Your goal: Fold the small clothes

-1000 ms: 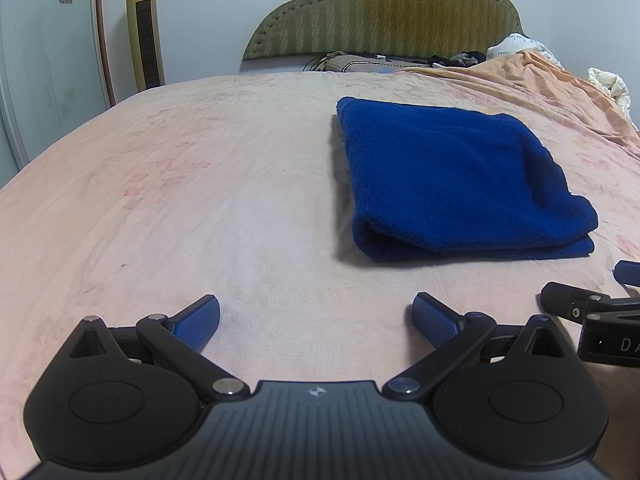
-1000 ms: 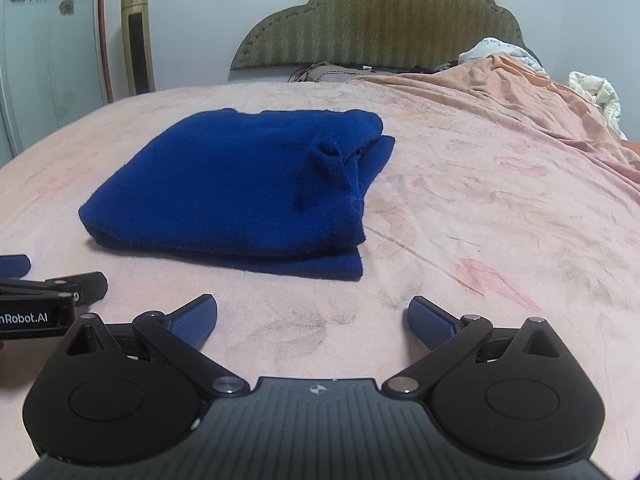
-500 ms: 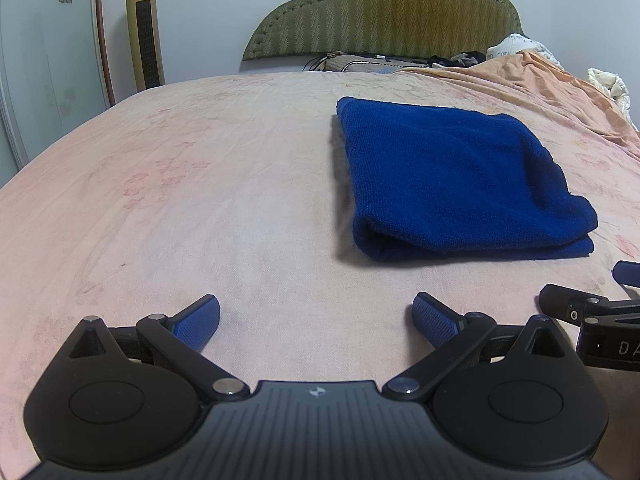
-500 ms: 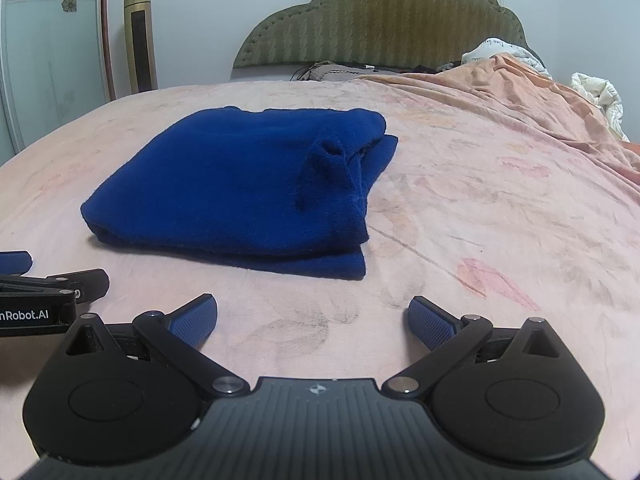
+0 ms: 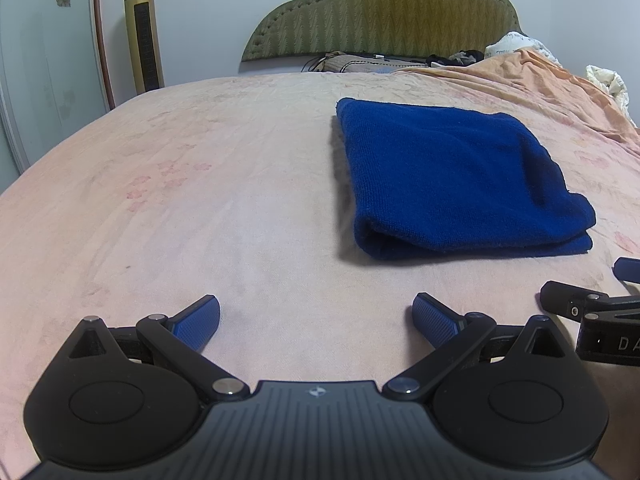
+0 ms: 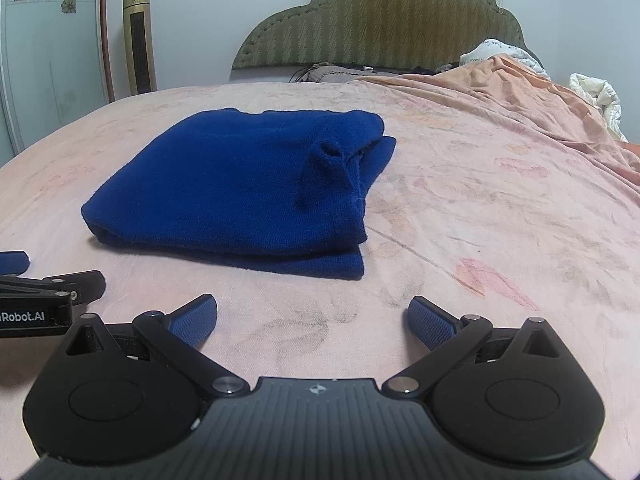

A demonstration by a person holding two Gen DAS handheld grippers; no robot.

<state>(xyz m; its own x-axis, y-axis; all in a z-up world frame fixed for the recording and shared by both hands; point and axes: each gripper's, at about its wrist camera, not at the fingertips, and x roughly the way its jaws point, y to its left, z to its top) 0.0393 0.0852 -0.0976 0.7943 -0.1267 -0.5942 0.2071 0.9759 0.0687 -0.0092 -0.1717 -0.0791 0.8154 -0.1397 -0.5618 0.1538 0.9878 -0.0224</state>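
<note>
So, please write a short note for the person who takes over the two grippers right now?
Left gripper: open, empty, low over the bed sheet.
Right gripper: open, empty, beside the left one.
Blue garment: lies folded on the sheet ahead of both grippers, touched by neither.
Done: the main folds.
Left: a small flap sticks up on its right side; perhaps tuck it flat, then check the edges.

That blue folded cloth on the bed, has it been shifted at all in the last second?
No. The blue folded cloth lies at the same spot against the green headboard and the sheet's floral marks; both tongs sit open, short of it.
</note>
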